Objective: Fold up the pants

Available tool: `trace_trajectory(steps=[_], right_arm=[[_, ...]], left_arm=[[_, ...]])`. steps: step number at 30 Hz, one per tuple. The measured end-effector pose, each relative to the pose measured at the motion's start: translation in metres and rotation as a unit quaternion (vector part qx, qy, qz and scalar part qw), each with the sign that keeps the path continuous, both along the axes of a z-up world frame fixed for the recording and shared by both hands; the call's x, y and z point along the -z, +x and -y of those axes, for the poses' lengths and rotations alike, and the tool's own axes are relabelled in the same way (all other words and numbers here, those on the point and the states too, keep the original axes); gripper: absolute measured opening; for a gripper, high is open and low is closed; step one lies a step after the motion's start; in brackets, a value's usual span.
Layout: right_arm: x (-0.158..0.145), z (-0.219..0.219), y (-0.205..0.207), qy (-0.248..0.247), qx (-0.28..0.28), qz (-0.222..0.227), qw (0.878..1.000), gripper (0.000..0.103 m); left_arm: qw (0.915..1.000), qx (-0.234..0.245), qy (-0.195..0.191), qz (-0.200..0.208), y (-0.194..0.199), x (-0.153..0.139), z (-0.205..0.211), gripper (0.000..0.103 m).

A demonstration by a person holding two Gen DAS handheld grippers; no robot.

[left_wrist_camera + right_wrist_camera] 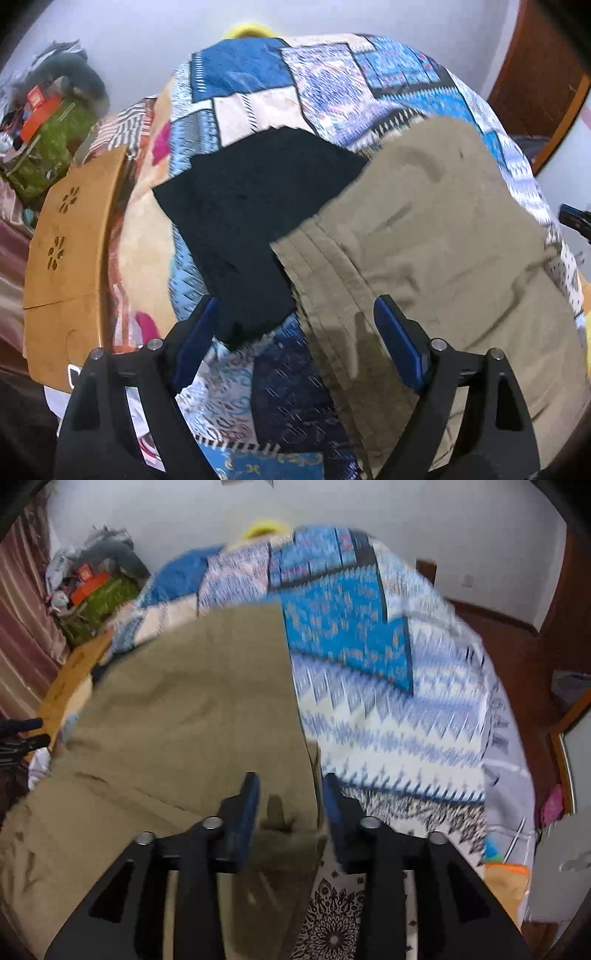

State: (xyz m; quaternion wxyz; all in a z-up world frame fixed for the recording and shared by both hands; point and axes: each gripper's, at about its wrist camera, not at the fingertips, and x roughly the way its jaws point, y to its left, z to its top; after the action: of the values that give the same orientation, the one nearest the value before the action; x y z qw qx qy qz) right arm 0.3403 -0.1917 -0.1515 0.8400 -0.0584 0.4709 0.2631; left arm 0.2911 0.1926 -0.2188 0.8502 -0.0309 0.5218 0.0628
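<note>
Right wrist | khaki pants (177, 716) under right tool (290, 794) | jaws apart

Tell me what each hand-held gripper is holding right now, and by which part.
Nothing is held. The left hand-held gripper stands wide open above the khaki pants and black garment. The right hand-held gripper is open over the pants' edge.

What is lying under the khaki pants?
The khaki pants lie on the patchwork bedspread, and their left edge overlaps a folded black garment. Anything else beneath them is covered.
</note>
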Motion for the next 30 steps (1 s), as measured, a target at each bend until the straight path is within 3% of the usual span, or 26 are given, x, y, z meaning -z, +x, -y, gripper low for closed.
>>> trace_trajectory(steps=[4, 8, 18, 24, 26, 27, 28, 29, 30], right_arm=[[-0.021, -0.012, 0.009, 0.019, 0.002, 0.032, 0.999, 0.055], [-0.028, -0.028, 0.029, 0.030, 0.006, 0.053, 0.998, 0.061], [0.010, -0.073, 0.099, 0.019, 0.009, 0.026, 0.999, 0.061], [0.032, -0.095, 0.132, 0.005, 0.010, 0.016, 1.000, 0.061], [0.042, -0.104, 0.141, 0.005, 0.011, 0.004, 1.000, 0.061], [0.047, -0.107, 0.143, 0.004, 0.011, 0.001, 1.000, 0.061], [0.049, -0.111, 0.143, -0.002, 0.011, 0.009, 1.000, 0.060], [0.049, -0.116, 0.141, -0.010, 0.005, 0.024, 1.000, 0.057], [0.048, -0.119, 0.141, -0.009, -0.002, 0.031, 0.999, 0.047]], left_arm=[[0.9997, -0.021, -0.009, 0.006, 0.019, -0.003, -0.016, 0.086], [0.9992, -0.031, -0.024, -0.001, 0.044, 0.009, -0.025, 0.086], [0.9936, -0.052, -0.075, -0.066, 0.084, 0.076, -0.038, 0.086], [0.9910, -0.048, -0.104, -0.069, 0.090, 0.097, -0.033, 0.086], [0.9909, -0.045, -0.109, -0.065, 0.090, 0.099, -0.031, 0.081], [0.9900, -0.042, -0.118, -0.063, 0.089, 0.099, -0.031, 0.074], [0.9891, -0.039, -0.127, -0.063, 0.090, 0.099, -0.031, 0.065], [0.9878, -0.036, -0.138, -0.063, 0.090, 0.098, -0.030, 0.063], [0.9884, -0.037, -0.133, -0.063, 0.090, 0.097, -0.029, 0.062]])
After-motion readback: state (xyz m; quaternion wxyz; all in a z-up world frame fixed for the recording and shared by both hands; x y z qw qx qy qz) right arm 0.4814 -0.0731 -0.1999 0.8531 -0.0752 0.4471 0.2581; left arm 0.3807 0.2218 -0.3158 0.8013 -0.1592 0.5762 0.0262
